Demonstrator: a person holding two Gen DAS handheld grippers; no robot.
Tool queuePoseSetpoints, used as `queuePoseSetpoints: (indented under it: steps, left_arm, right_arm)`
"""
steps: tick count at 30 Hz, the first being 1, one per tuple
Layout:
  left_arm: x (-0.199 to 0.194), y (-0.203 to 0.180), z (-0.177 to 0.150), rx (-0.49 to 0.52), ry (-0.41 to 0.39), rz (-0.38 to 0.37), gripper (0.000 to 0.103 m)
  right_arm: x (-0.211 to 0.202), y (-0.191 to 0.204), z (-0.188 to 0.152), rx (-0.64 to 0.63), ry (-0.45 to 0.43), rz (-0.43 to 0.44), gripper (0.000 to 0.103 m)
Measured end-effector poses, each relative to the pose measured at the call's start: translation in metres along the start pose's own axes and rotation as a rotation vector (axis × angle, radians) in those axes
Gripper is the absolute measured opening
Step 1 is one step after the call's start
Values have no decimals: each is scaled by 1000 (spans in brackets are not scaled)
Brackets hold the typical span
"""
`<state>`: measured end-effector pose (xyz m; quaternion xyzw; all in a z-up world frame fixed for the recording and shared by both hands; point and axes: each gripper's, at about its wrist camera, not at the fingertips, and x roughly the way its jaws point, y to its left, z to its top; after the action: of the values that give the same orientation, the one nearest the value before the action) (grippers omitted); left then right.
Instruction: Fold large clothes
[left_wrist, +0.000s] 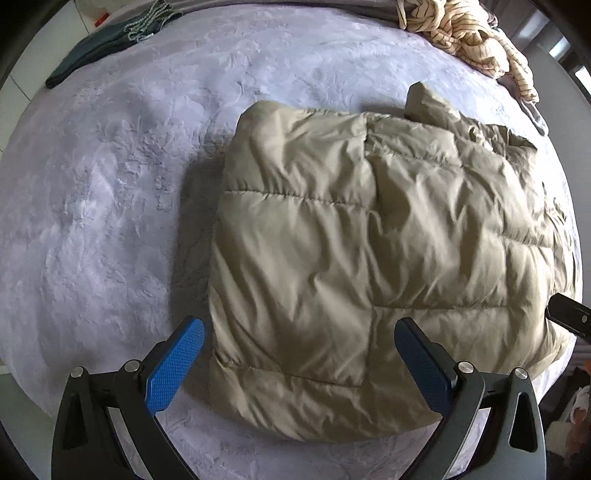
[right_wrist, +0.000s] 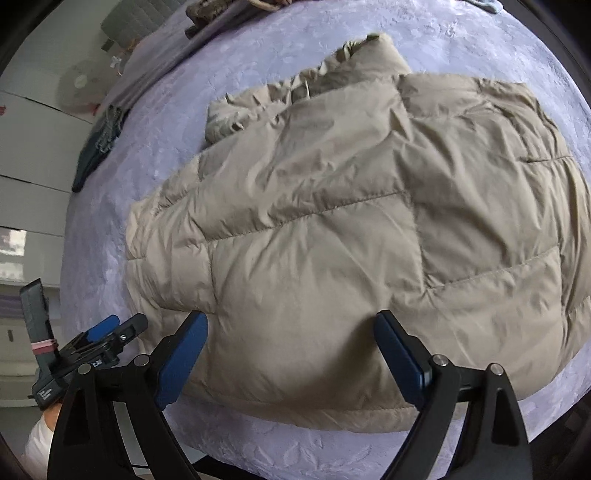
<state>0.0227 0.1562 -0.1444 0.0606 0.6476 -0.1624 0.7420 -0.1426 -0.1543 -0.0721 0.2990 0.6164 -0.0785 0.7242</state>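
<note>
The right gripper (right_wrist: 291, 354) stands wide apart, with nothing between its blue pads; it hangs just above the near edge of the beige puffer jacket (right_wrist: 351, 221). The left gripper (left_wrist: 299, 365) is also wide open and holds nothing, and its fingers stand on both sides of the near left corner of the jacket. The jacket lies in a thick, rounded packet on the lilac bedspread (left_wrist: 110, 203), with the sleeves seemingly turned in and the collar at the far end. I judge that one fold is finished and both grippers are free. The next move probably calls for a new hold on the near hem with both grippers, deep enough that the slippery padded cloth does not escape.

A striped garment (left_wrist: 469, 40) and a dark garment (left_wrist: 96, 51) lie at the far edge.
</note>
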Motion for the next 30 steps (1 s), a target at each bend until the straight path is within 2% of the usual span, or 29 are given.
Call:
queuePoseSetpoints:
  steps: [3, 9, 15, 18, 20, 24, 27, 30]
  left_arm:
    - [4, 5, -1, 0, 19, -23, 103]
    - [8, 18, -1, -4, 4, -15, 103]
    - [12, 46, 5, -40, 5, -112, 103]
    - [14, 65, 10, -36, -21, -148, 103]
    - [19, 80, 14, -37, -24, -210, 103]
    - [44, 104, 24, -84, 58, -421, 103]
    - [67, 105, 27, -89, 124, -491, 103]
    - [81, 88, 30, -77, 161, -575, 103]
  right_arm:
    - [9, 3, 1, 8, 23, -13, 93]
    - [19, 7, 3, 16, 42, -44, 93]
    - [25, 10, 4, 9, 53, -65, 93]
    - [27, 11, 3, 7, 56, -73, 93]
    - [29, 13, 2, 6, 57, -78, 93]
    - [35, 17, 3, 0, 67, -92, 93]
    - [40, 19, 3, -6, 72, -100, 93]
    - [43, 21, 5, -3, 74, -106, 93]
